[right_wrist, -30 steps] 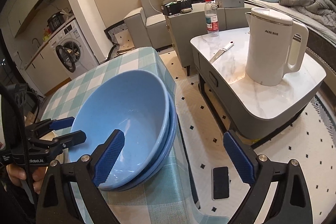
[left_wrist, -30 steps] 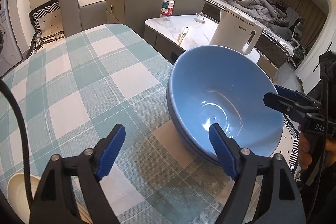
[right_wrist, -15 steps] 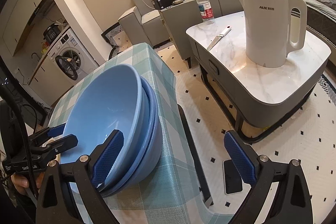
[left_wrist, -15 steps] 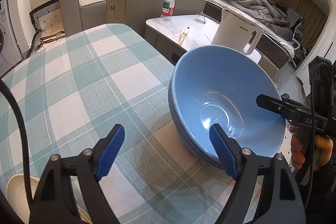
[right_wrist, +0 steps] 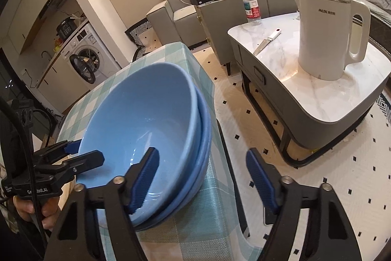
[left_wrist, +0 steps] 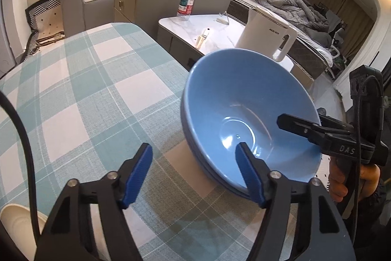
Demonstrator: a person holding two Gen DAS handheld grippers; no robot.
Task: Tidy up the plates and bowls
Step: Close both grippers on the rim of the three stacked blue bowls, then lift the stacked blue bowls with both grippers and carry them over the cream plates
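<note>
Phone (right_wrist: 267, 213) on floor shows only from right wrist

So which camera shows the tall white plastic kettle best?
The right wrist view: the tall white plastic kettle stands large and whole on the marble side table, handle and lettering clear. In the left wrist view it is small, its base hidden behind the stacked blue bowls.

Warm, bright indoor light from ceiling coves; soft shadows, mild glare inside the blue bowl (left_wrist: 244, 119); strong fisheye curvature, dark corners.
</note>
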